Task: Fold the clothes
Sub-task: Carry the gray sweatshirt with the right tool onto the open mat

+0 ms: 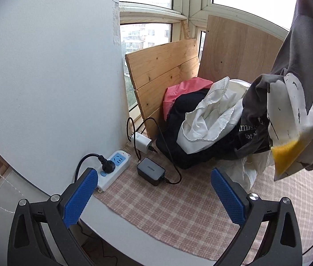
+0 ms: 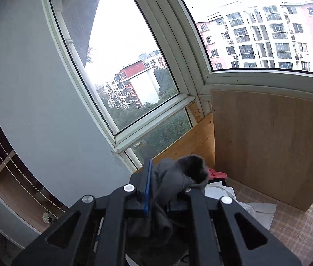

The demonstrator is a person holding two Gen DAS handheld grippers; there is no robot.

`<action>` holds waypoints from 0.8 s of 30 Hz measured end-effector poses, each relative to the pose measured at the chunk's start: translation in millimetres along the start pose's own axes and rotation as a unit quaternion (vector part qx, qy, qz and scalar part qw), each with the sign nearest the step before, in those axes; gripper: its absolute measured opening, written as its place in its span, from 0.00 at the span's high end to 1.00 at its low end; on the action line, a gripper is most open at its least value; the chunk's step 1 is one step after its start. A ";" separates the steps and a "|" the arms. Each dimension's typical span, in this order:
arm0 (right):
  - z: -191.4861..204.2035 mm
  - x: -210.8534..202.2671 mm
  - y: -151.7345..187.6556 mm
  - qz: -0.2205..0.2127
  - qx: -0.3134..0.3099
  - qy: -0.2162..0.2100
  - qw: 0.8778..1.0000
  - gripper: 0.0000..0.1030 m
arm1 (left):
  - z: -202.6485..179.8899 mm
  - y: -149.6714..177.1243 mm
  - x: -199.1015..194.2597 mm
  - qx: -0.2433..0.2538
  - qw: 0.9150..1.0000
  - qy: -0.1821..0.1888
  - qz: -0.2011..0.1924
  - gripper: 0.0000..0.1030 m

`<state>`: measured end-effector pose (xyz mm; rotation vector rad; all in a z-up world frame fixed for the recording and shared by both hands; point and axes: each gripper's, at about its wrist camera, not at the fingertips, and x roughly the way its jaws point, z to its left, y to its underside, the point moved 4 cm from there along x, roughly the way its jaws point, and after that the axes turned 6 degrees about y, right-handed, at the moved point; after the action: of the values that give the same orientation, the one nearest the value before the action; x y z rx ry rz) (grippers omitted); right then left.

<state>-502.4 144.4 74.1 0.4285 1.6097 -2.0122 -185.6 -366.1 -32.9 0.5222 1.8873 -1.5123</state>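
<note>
Left gripper [image 1: 154,196] hangs low over the pink checked tablecloth [image 1: 178,210], its blue pads spread wide with nothing between them. Just ahead of its left finger sits a white power strip [image 1: 112,170] against the wall, and dead ahead a dark charger block [image 1: 151,173] with its cable looping. Further ahead lies the clothes pile [image 1: 200,124], pink, black and white, backed by wooden boards [image 1: 167,71]. Up to the gripper's right dangles the grey T-shirt [image 1: 298,102], white and yellow print showing, lifted clear above the cloth. Over to the right gripper [image 2: 167,190]: pads pressed together, pinching a bunched fold of that grey T-shirt, raised toward the window [image 2: 134,66].
</note>
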 end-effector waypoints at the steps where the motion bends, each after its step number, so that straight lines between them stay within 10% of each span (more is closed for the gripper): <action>1: 0.3 3.5 1.2 0.006 -0.015 0.021 1.000 0.92 | -1.3 -0.9 0.2 0.002 1.000 0.001 0.000 0.01; 7: -21.7 -16.3 10.3 -0.006 0.004 0.026 1.000 0.92 | -9.0 -6.1 1.6 0.014 1.000 0.006 0.001 0.01; 17: -14.2 -177.3 -80.8 -0.158 -0.010 0.061 0.986 0.95 | -41.7 -21.1 0.4 0.047 0.998 0.036 -0.007 0.01; 24: -85.2 -234.9 -31.7 -0.113 -0.009 0.210 0.971 0.95 | -96.6 -27.6 6.6 0.105 0.992 0.075 0.003 0.01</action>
<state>-336.1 278.9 207.3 0.7333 2.0049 -2.1770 -232.0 -280.7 -6.7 0.7538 1.8440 -1.7216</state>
